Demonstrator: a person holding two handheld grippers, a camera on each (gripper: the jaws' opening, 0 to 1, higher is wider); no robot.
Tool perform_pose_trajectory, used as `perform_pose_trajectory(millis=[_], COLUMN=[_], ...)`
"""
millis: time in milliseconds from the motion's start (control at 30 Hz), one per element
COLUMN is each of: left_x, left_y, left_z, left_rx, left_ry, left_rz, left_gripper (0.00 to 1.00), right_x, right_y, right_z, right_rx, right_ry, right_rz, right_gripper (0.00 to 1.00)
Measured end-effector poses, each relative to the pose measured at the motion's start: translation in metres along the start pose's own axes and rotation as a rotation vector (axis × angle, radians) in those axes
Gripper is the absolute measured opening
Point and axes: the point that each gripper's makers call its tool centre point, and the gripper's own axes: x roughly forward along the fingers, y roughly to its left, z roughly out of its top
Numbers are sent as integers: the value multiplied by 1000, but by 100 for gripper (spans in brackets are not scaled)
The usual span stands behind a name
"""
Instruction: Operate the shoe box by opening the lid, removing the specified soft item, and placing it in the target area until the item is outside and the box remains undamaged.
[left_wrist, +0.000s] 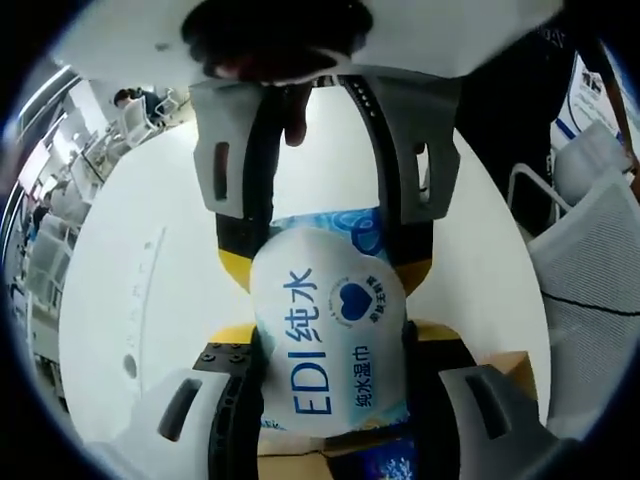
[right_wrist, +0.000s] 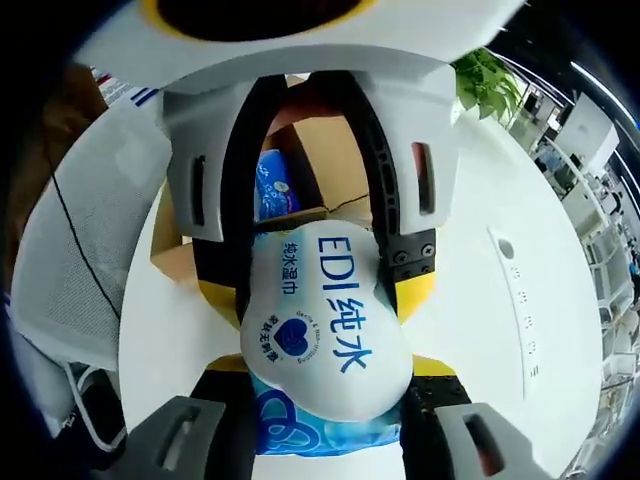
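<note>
One wipes pack (left_wrist: 328, 330) — two grippers' jaws clamped.

Glossy plastic wipes pack (left_wrist: 325, 330), cardboard box (right_wrist: 325, 165)

Wipes pack (left_wrist: 325, 335) between both tools' jaws, above the table (left_wrist: 130, 290), box (right_wrist: 320, 165) behind.

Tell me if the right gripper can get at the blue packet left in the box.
Probably not yet: the right gripper and left gripper are both shut on the wet wipes pack, which sits in front of the blue packet in the cardboard box.
</note>
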Motion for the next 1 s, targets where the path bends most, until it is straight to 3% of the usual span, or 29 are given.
perform_pose_trajectory(millis=[700,1000], left_x=[20,24], left_y=[3,7], left_z=[-18,-22], left_rx=[-101,-122], left_ry=[19,32], left_rz=[36,51], left_gripper=[55,51], right_x=[29,40], right_y=[-3,-6], right_z=[-11,-15], right_rx=[-77,-70], right_ry=[3,5], right_rz=[66,64], right_gripper=[54,54])
